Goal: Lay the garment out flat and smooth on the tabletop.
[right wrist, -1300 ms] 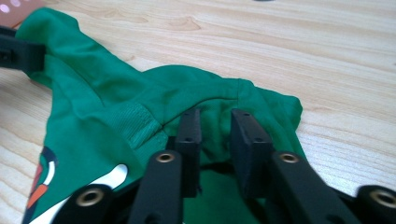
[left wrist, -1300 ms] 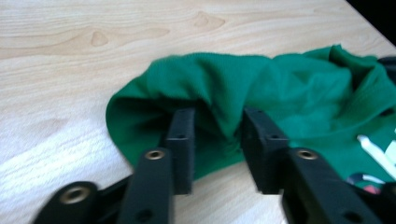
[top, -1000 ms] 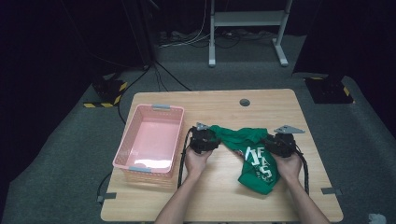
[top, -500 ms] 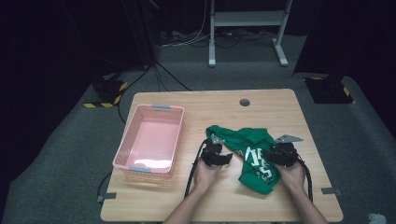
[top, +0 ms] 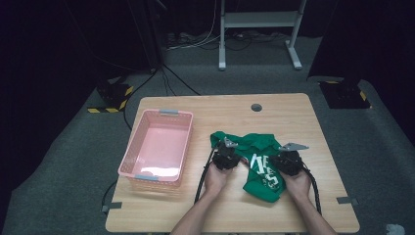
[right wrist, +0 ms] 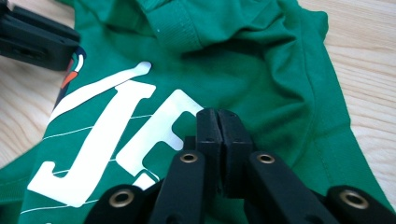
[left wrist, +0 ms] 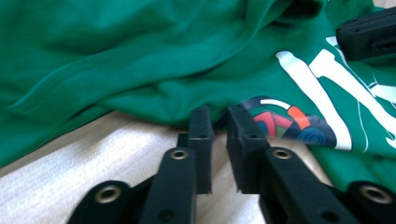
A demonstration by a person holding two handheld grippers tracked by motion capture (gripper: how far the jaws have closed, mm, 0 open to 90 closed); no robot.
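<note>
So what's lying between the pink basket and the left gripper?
Only bare wooden table. In the high view, the pink basket stands apart from the left gripper, which rests at the green shirt.

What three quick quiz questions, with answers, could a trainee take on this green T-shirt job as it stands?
1. True or false: the green T-shirt lies inside the pink basket.
2. Which gripper's jaws stand pressed together over the white lettering: A left gripper, B right gripper?
3. What does the shirt rest on?

Key: 1 false, it lies beside the basket. 2 B. 3 the wooden table.
</note>
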